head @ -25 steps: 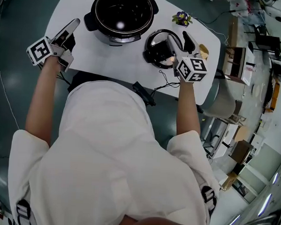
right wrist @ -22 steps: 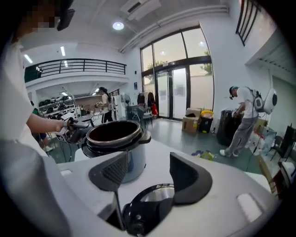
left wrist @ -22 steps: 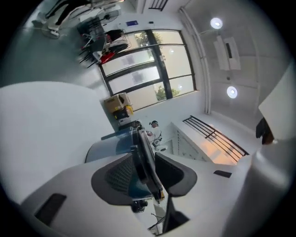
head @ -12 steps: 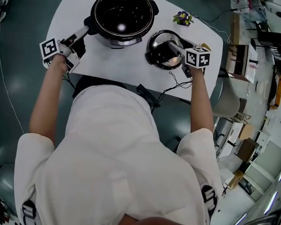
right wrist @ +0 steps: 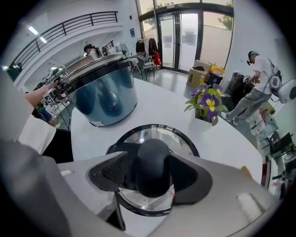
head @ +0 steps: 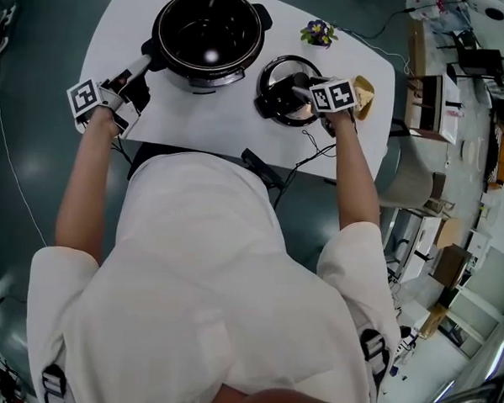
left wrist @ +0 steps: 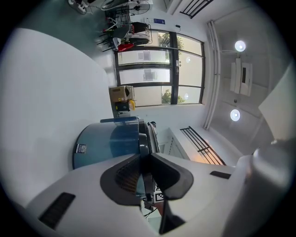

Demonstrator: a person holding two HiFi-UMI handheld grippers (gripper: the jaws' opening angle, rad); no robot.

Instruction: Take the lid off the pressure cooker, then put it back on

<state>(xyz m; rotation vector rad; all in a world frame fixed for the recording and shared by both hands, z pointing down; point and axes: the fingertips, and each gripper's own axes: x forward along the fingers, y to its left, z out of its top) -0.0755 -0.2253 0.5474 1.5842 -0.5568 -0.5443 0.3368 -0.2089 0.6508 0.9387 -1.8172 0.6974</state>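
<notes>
Pressure cooker [head: 208,36] stands open near the tabletop's [head: 206,118] far left edge; its interior is dark and nothing in it can be made out. Lid [head: 275,75] lies flat on the tabletop beside it, toward the right edge.

Right gripper [right wrist: 152,170]: fingers clamped on the lid's black knob [right wrist: 151,159], which hides the lid's centre.

Left gripper [left wrist: 145,169]: fingers closed on the cooker's side handle [left wrist: 147,183], seen edge-on as a thin dark strip. The cooker wall fills the view beyond.

Small potted flowers [right wrist: 208,104] stand near the far edge. A yellowish object [head: 365,91] at the right edge is half hidden behind the gripper cube and can't be identified.
</notes>
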